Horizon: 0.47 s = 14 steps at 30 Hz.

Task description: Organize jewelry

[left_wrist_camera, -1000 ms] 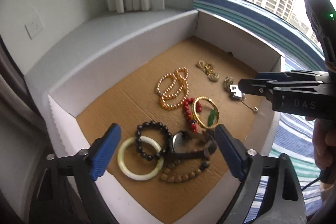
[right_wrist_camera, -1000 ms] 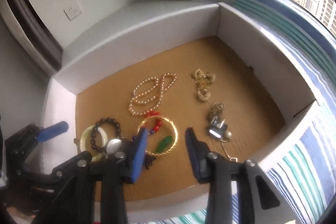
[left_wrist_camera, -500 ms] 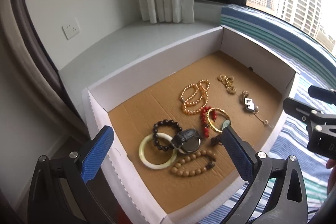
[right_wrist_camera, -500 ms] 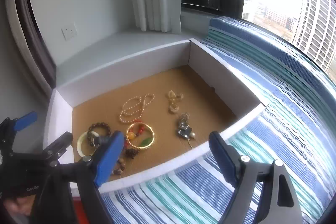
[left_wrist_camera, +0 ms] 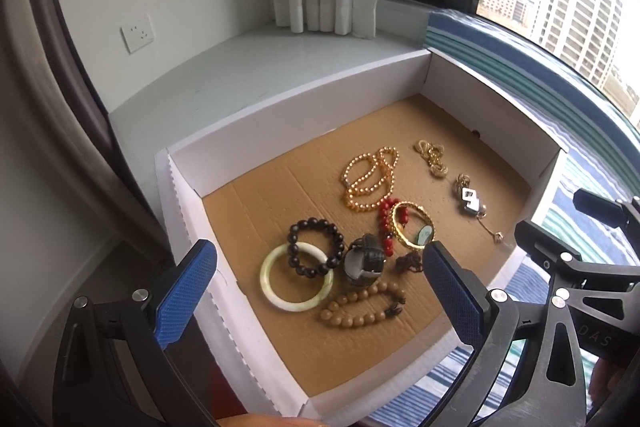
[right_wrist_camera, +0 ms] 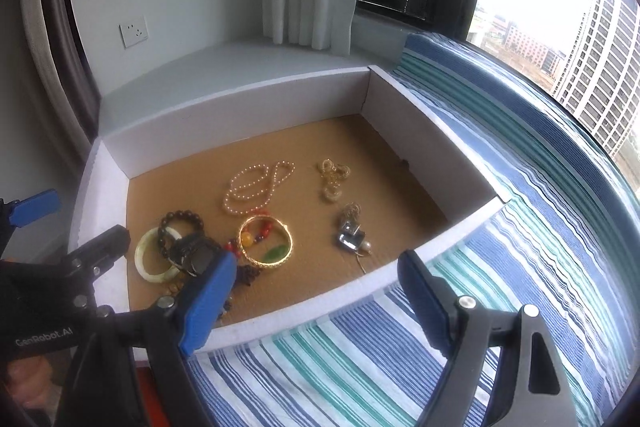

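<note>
A cluster of jewelry lies on the brown cardboard floor of a shallow white-walled box (left_wrist_camera: 280, 119): a pale green jade bangle (left_wrist_camera: 296, 277), a dark brown beaded bracelet (left_wrist_camera: 316, 247) overlapping it, a gold bangle (left_wrist_camera: 412, 225) and a pearly bead necklace (left_wrist_camera: 370, 179), all just ahead of the left gripper (left_wrist_camera: 320, 291). That gripper's blue-padded jaws stand wide and empty. The right gripper (right_wrist_camera: 316, 301), beside it over the blue-and-green striped cloth (right_wrist_camera: 500, 259), also gapes wide, gripping nothing.
</note>
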Available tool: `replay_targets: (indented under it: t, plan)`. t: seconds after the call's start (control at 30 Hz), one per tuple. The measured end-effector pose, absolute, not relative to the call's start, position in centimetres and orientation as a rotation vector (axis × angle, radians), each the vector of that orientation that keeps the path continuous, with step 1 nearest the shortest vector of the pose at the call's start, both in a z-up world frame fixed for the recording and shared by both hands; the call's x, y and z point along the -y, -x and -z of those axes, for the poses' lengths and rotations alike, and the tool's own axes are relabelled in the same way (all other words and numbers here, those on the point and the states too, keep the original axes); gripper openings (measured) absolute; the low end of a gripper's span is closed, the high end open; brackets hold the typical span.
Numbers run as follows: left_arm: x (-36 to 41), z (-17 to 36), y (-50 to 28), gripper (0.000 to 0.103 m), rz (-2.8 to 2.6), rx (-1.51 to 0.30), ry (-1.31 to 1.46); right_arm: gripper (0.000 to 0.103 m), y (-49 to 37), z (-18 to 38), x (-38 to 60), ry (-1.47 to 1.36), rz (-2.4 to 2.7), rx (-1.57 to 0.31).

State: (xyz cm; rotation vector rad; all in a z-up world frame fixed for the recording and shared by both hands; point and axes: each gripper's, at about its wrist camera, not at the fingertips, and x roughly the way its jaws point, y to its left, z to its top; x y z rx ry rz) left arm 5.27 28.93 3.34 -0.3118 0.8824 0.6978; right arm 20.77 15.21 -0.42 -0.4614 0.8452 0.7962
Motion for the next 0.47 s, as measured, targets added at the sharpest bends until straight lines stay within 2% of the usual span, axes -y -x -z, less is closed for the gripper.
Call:
replay_targets:
  t: [0.47]
  plan:
    - [-28.3,-2.4,-4.9,0.102,-0.682,-0.898,0.313,0.084,-20.4,0.9,-15.0,0.452,-0.773,-0.851]
